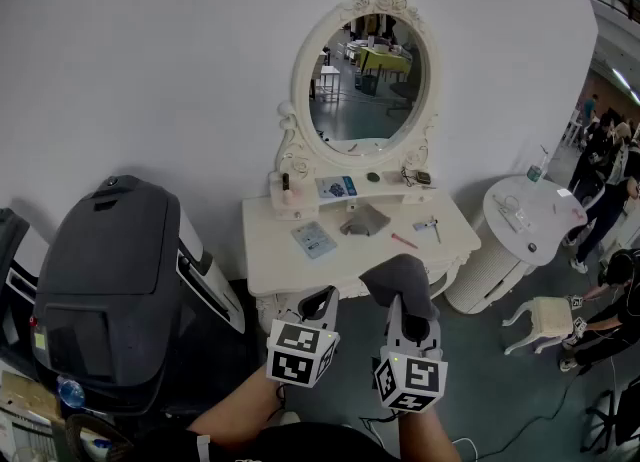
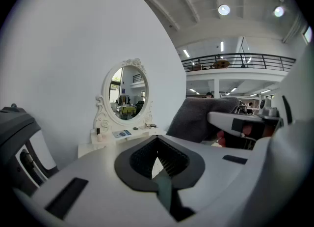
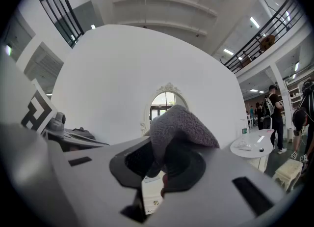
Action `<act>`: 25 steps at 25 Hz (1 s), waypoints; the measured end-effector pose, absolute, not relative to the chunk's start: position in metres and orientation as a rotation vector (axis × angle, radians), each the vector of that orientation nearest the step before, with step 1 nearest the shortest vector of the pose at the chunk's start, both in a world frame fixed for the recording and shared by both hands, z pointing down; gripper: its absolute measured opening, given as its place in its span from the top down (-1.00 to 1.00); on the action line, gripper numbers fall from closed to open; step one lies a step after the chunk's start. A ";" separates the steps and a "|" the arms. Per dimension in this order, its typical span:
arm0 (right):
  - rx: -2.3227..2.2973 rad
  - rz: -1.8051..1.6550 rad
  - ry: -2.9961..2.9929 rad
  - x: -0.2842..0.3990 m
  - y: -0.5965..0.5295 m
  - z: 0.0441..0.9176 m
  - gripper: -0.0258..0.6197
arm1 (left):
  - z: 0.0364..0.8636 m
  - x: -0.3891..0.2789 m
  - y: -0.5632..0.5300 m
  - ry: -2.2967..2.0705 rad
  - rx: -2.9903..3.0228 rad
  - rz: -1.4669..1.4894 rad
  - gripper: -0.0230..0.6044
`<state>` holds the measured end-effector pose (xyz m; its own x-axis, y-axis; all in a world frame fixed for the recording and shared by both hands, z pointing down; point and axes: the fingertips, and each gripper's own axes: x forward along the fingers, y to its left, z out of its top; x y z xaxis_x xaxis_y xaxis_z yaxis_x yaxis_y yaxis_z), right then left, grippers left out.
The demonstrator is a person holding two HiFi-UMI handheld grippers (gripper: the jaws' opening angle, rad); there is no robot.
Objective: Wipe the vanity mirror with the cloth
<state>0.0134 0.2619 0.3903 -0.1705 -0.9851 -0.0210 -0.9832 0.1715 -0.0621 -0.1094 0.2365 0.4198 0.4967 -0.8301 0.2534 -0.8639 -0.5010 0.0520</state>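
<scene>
The right gripper (image 1: 400, 306) had its fingers closed on a gray cloth (image 1: 400, 278), which bunched up over the fingertips and drooped toward the far side. In the right gripper view the cloth (image 3: 179, 125) filled the gap between the fingers and covered the lower part of the vanity mirror (image 3: 166, 99) behind it.

The left gripper (image 1: 320, 301) hung just to the left of the right one, and the two were close but not touching. In its own view its fingers (image 2: 169, 159) stood a little apart with nothing between them, and pale table surface showed through the gap.

Both grippers were held at the near edge of the white table (image 1: 275, 262), well short of the glass. The oval mirror (image 1: 365, 75) stood upright at the far side of the table against a white wall, in an ornate white frame, and reflected a room with a yellow-green table.

On the tabletop lay a blue packet (image 1: 314, 239), a folded gray piece (image 1: 365, 220) and a thin pink stick (image 1: 404, 241). A small bottle (image 1: 285, 182) stood on the raised ledge under the mirror.

A large dark gray machine (image 1: 110, 280) stood to the left. A round white side table (image 1: 530, 215) and a small white stool (image 1: 545, 318) stood to the right.
</scene>
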 end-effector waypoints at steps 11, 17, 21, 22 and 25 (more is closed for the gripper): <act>-1.963 -0.074 2.390 -0.006 0.257 0.395 0.78 | 0.422 -0.119 0.236 -1.492 2.585 0.322 0.91; -1.957 -0.090 2.382 -0.025 0.250 0.399 0.78 | 0.425 -0.134 0.229 -1.477 2.587 0.315 0.91; -1.979 -0.089 2.383 -0.040 0.244 0.402 0.78 | 0.430 -0.138 0.221 -1.416 2.610 0.317 0.91; -1.987 -0.090 2.382 -0.043 0.243 0.402 0.78 | 0.432 -0.139 0.219 -1.393 2.607 0.309 0.91; -2.014 -0.094 2.378 -0.051 0.239 0.402 0.78 | 0.432 -0.146 0.213 -1.344 2.606 0.285 0.91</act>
